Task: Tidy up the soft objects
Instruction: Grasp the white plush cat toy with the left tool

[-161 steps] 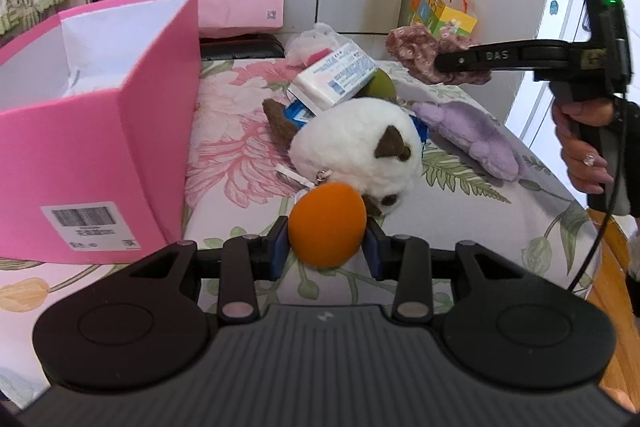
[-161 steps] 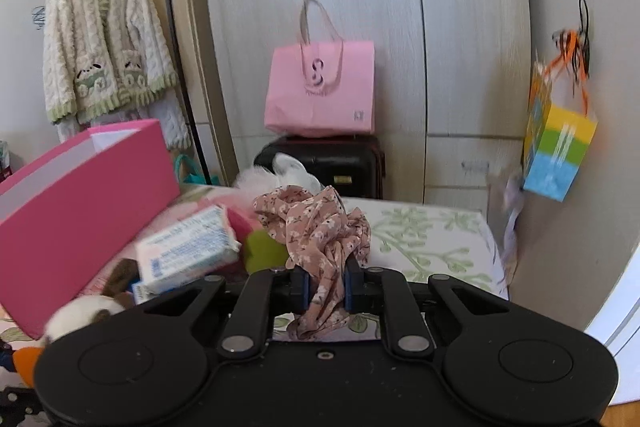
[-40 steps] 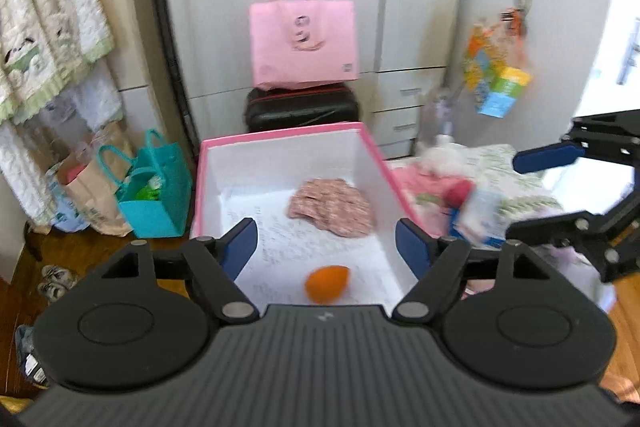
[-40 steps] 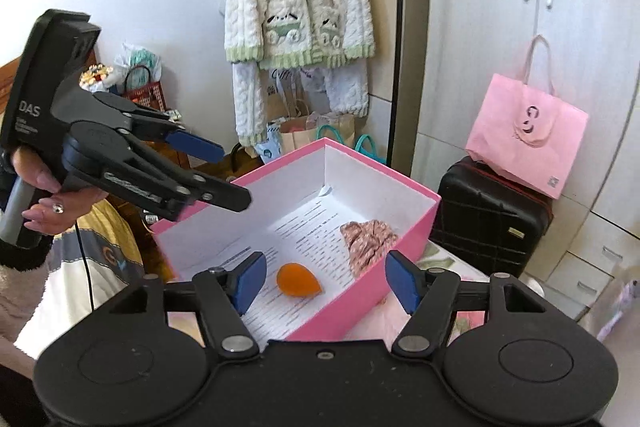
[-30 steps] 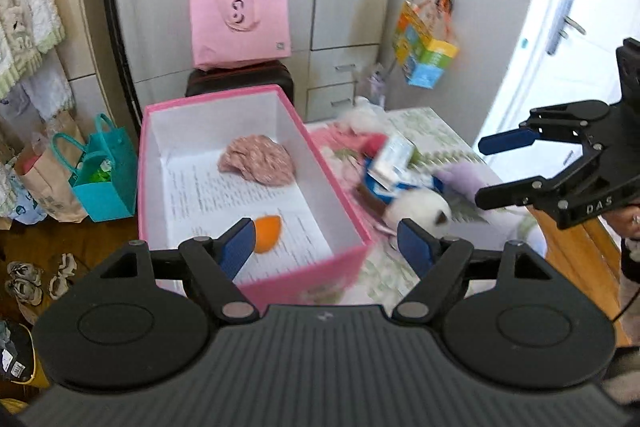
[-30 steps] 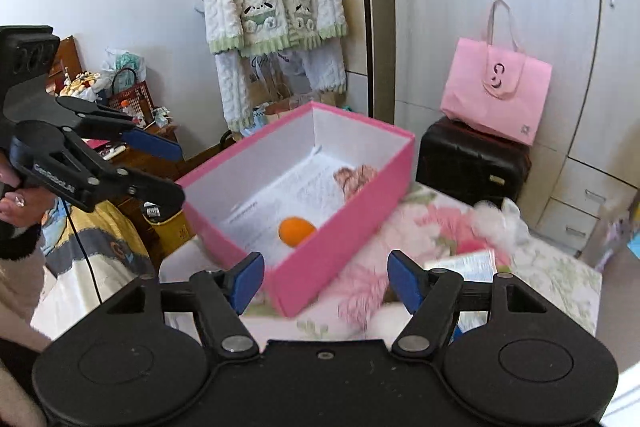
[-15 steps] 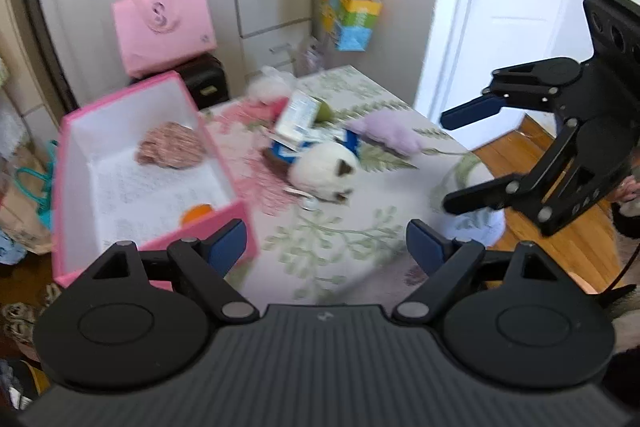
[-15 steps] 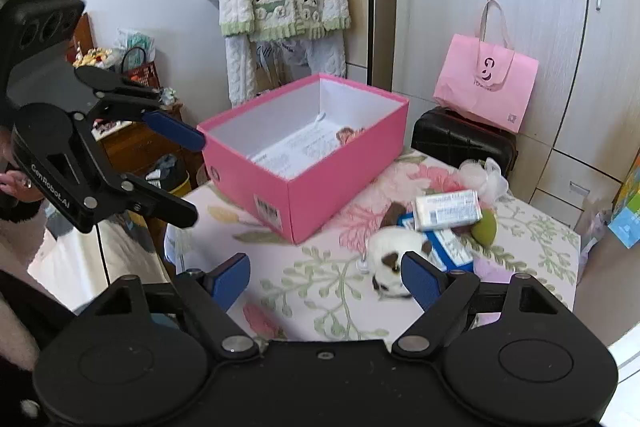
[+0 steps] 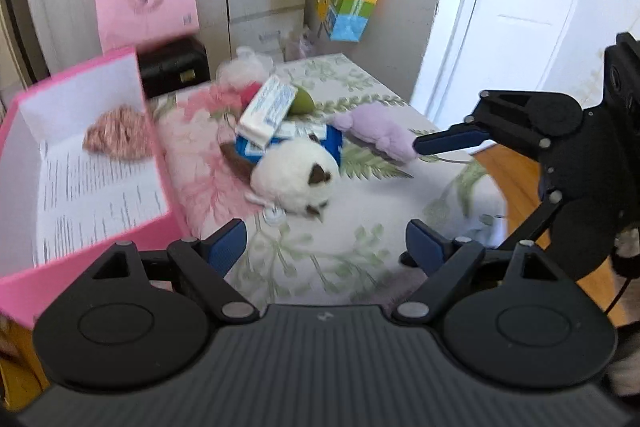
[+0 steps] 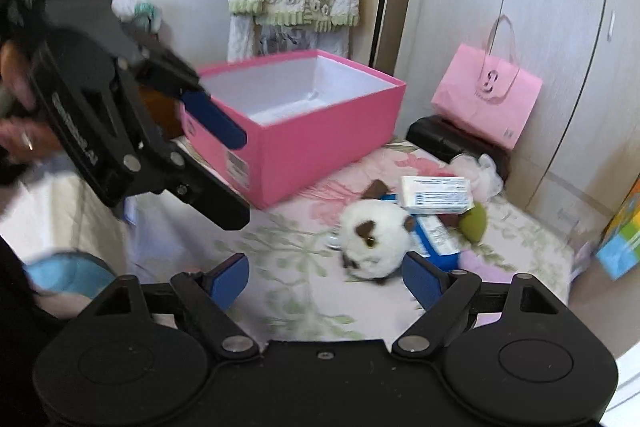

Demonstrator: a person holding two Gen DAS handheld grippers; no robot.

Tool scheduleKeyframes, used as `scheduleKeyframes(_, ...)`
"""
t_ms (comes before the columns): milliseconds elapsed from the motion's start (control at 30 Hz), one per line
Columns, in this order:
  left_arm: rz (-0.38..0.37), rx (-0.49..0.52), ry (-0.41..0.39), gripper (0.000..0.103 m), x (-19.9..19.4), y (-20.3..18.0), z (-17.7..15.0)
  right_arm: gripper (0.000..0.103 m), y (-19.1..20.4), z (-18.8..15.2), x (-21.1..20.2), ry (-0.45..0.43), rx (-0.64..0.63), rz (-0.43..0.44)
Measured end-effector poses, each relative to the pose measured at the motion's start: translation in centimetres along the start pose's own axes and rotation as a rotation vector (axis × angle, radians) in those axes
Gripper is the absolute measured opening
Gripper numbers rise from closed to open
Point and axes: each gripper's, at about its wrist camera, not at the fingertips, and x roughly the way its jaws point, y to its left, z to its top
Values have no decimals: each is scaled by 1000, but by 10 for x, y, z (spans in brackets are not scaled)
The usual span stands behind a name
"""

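Both grippers empty, jaws spread wide, nothing btwn them. The left gripper [image 9: 322,245] has just been opening, then eased back a bit; the right gripper [image 10: 324,277] opened too and now sits steady.

Risks, as I judge them:
- The white plush toy [image 9: 296,179] (centre of left view) lies against the blue pack [image 9: 332,141], w/ the white box [image 9: 268,105] stacked on top. Grabbing the toy carelessly could drag or topple that stack, maybe roll the green ball [image 9: 301,101] off the table [image 9: 360,227].
- Both grippers face the same pile. In the left view the right one's finger sits just beside the purple plush [image 9: 378,131], at centre right. If both go for one item they could clash.
- Frames are blurred, so a fast reach may close on the tablecloth or the toy's tag rather than its body.
- The toy is round and squashy; a shallow pinch could slip off on the way to the box.

Containers:
- Pink box [image 9: 160,163], left side of left view, open, no lid seen. Inside: a pink flowery cloth [image 9: 118,135] near the back, plus printed paper lining the floor. Front part is hidden by the box wall, so can't tell what else is in there.
- Pink bag [image 9: 146,3] in upper left, on a black case; contents not visible.
- Colourful gift bag [image 9: 348,11] hangs on the wall at upper centre; contents not visible.
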Motion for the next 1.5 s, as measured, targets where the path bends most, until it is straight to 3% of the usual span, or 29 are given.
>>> scheduleKeyframes(100, -21, -22, 10, 86, 22, -4, -2, 87, 4, -11, 27, 6, -69, -42)
scheduleKeyframes(200, -39, -86, -15, 86, 36, 0, -1, 87, 0, -18, 48, 11, -65, -15)
scheduleKeyframes(433, 26, -124, -135, 84, 61, 2, 3, 87, -26, -29, 77, -62, 75, 5)
scheduleKeyframes(700, 51, -239, -186, 84, 92, 14, -1, 87, -42, -29, 102, -149, 177, 7)
scheduleKeyframes(833, 93, -263, -150, 84, 104, 19, -8, 86, -44, -31, 112, -156, 235, 13)
scheduleKeyframes(933, 76, -271, -153, 84, 107, 23, -12, 82, -36, -31, 115, -162, 208, 10)
scheduleKeyframes(1000, 46, -298, -172, 84, 108, 27, -14, 76, -29, -34, 118, -166, 186, -36)
scheduleKeyframes(1067, 24, -316, -171, 83, 112, 28, -14, 61, -25, -36, 122, -151, 195, -75)
scheduleKeyframes(1100, 20, -323, -160, 78, 114, 28, -15, 59, -25, -36, 124, -130, 217, -81)
scheduleKeyframes(1233, 50, -288, -152, 69, 116, 18, -16, 57, -28, -41, 124, -140, 320, -83)
scheduleKeyframes(1500, 65, -242, -125, 69, 100, 9, -17, 57, -21, -48, 115, -188, 353, -76)
